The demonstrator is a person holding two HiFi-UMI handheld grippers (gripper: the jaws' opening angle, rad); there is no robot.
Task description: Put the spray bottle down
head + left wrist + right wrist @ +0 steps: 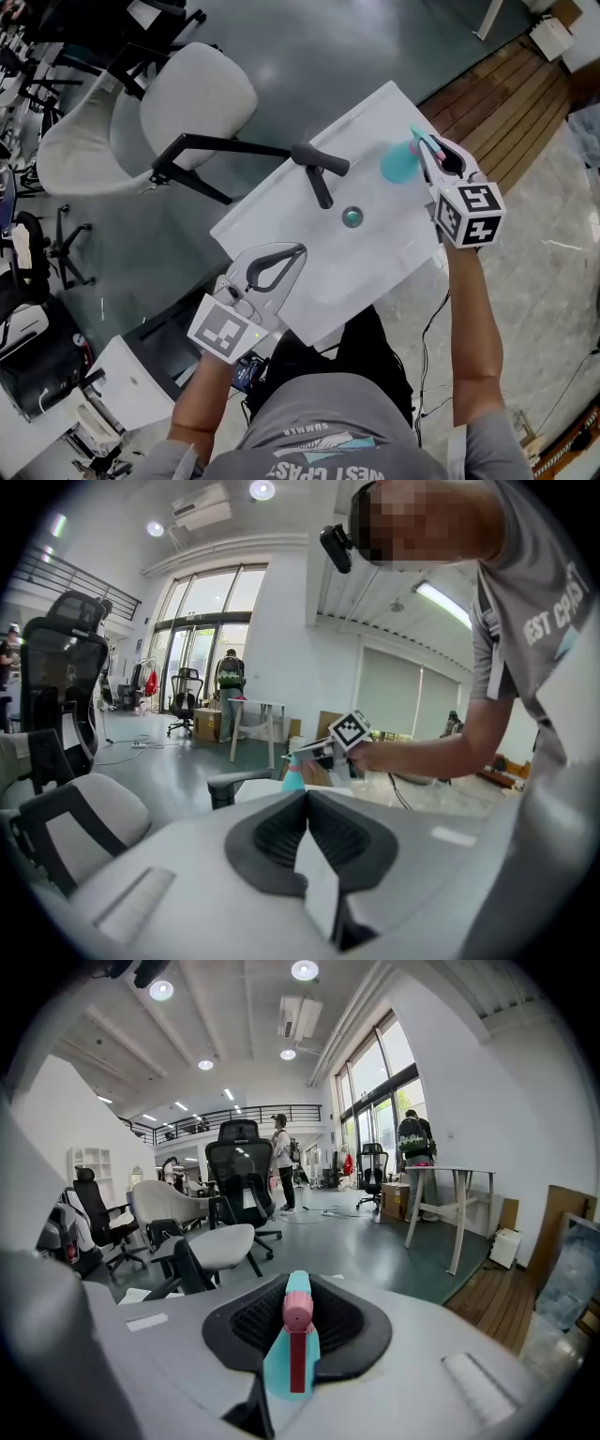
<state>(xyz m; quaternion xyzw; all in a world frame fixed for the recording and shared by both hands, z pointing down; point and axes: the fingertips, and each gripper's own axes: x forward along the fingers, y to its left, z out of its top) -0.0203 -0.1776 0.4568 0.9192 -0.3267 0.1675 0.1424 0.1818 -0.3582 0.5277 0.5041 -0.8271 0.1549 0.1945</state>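
Holding the spray bottle (398, 164) in a firm pinch, the right gripper (427, 155) stood over the far right corner of the white table (375, 258), so the step in hand looked to be the set-down itself, with the release not yet made. In the right gripper view the jaws were closed on the bottle's upper part: the pink spray head sat between the ribbed dark pads, pointing away from the camera, and the teal body hung below them, towards the tabletop. From the head view the round teal body lay over the corner, close to the table edge, and it could not be told whether its base touched the surface. The next move probably called for bringing the bottle down upright until the base rested flat, somewhat inboard of that edge, and only then parting the jaws and drawing back without tipping it. The left gripper (298, 250) lay at the near left edge of the table, well apart from the bottle, its jaws together at the tips with nothing between them. A small round knob (352, 217) sat mid-table and a chair armrest (321, 167) reached over the far edge, both clear of the corner.
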